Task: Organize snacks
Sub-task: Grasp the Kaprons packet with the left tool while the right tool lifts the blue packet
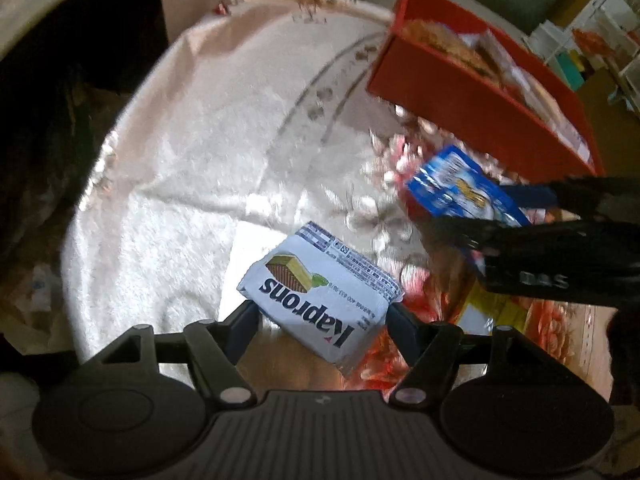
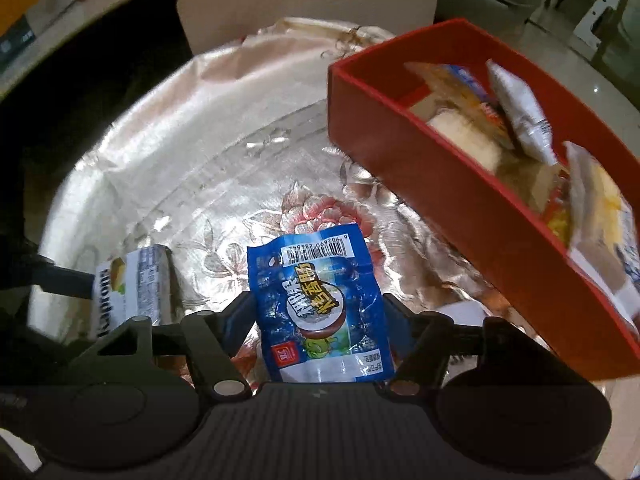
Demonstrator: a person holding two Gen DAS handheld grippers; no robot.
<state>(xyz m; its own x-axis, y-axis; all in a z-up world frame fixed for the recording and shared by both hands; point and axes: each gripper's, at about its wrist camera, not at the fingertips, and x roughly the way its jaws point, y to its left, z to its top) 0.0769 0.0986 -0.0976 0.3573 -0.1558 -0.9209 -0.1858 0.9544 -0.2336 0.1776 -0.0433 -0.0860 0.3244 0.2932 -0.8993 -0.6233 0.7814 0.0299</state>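
My left gripper (image 1: pixel 324 314) is shut on a white Kaprons wafer pack (image 1: pixel 320 292), which it holds tilted above the cloth. The right wrist view shows the same pack (image 2: pixel 132 284) at the left, with one of the left fingers (image 2: pixel 68 282) on its side. My right gripper (image 2: pixel 320 316) is shut on a blue sausage packet (image 2: pixel 320 300), barcode end pointing away. From the left wrist view, that blue packet (image 1: pixel 460 188) sits in the right gripper (image 1: pixel 468 208) just in front of the red box (image 1: pixel 480 108). The red box (image 2: pixel 440 184) is open-topped and holds several snack packets.
A shiny floral tablecloth (image 2: pixel 180 152) covers the round table. A yellow packet (image 1: pixel 492 308) lies on the cloth below the right gripper. A pale chair back (image 2: pixel 308 4) stands beyond the far edge. White furniture (image 1: pixel 600 20) stands at the back right.
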